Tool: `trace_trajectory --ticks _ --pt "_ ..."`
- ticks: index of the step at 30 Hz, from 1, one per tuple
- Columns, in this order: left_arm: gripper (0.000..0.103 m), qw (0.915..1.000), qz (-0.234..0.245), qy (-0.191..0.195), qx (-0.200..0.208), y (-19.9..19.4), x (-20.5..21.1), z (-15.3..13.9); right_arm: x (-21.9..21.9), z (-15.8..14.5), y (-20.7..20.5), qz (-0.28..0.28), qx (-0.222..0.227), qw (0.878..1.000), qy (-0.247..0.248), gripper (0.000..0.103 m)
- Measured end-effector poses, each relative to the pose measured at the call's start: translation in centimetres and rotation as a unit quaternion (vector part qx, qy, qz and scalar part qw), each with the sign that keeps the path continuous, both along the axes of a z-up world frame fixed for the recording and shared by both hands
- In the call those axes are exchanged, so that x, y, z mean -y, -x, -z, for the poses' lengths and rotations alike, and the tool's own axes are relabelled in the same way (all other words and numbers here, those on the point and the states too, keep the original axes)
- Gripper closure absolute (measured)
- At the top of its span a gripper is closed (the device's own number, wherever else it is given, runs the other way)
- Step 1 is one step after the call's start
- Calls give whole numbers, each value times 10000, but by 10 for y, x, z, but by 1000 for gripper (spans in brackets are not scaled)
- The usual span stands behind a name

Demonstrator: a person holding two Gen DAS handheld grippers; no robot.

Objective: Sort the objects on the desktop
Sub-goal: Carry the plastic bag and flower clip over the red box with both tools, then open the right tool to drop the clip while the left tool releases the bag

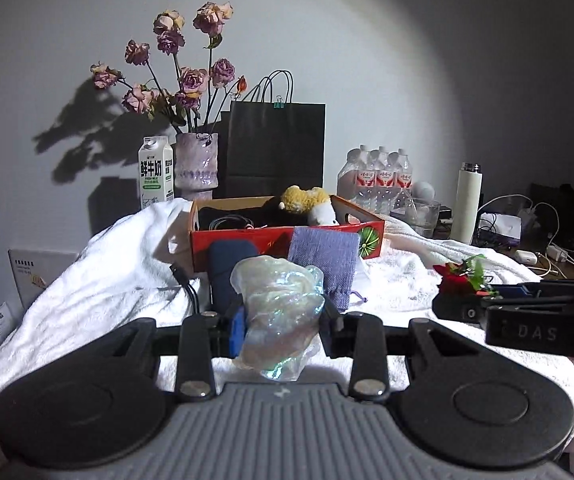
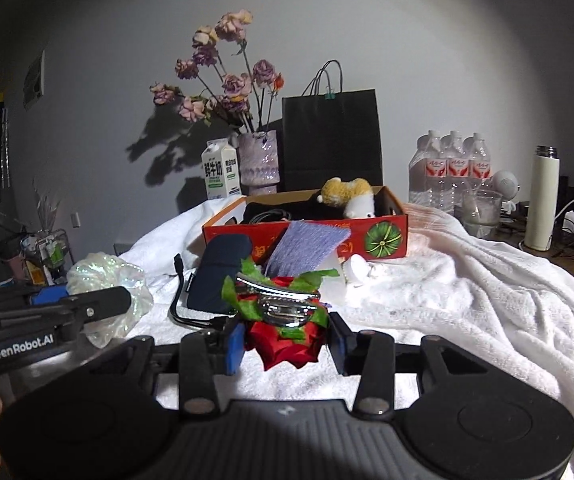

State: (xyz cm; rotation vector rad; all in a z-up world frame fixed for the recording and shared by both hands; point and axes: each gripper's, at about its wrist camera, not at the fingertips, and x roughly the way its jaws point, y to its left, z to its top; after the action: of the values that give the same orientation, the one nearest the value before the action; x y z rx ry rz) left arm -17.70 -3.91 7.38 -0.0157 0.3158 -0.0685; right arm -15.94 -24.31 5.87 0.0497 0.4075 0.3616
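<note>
My left gripper (image 1: 283, 322) is shut on an iridescent scrunched hair tie (image 1: 281, 312) and holds it above the white towel (image 1: 119, 276); it also shows in the right wrist view (image 2: 107, 284). My right gripper (image 2: 287, 342) is shut on a red flower hair clip (image 2: 285, 328) with green leaves and a silver clasp; it shows at the right of the left wrist view (image 1: 463, 276). Ahead stands a red cardboard box (image 1: 279, 240) holding a plush toy (image 1: 311, 204) and black cables. A purple pouch (image 1: 323, 264) and a dark blue case (image 1: 227, 272) lean against its front.
Behind the box stand a milk carton (image 1: 155, 176), a vase of dried roses (image 1: 197, 166) and a black paper bag (image 1: 277, 148). Water bottles (image 1: 379, 176), a glass (image 1: 423, 210), a white thermos (image 1: 467, 204) and cables lie right. A white earbud case (image 2: 357, 270) lies on the towel.
</note>
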Motion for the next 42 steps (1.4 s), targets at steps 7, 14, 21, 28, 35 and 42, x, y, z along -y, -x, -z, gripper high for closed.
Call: trace_trajectory --ticks 7,14,21,28,35,42 --pt "67 9990 -69 405 -160 -46 -26 -23 7 -25 -33 -223 27 9997 -70 62" --pt "66 9994 -114 292 -145 -139 -43 -55 3 -59 -124 -503 74 9986 157 62" --pt "66 9975 28 474 -532 -267 -61 -79 -30 -85 -257 -852 -251 9955 334 62" --pt "66 9896 24 286 -1410 -405 -62 -42 -97 -54 -403 -988 -1239 9842 791 61" --pt "52 9725 -457 632 -2196 -475 -79 -8 -134 -3 -483 -647 -1982 9713 1145 60" --pt "17 9688 -241 986 -2260 -472 -96 -18 -138 16 -493 -413 -2385 9639 1113 32"
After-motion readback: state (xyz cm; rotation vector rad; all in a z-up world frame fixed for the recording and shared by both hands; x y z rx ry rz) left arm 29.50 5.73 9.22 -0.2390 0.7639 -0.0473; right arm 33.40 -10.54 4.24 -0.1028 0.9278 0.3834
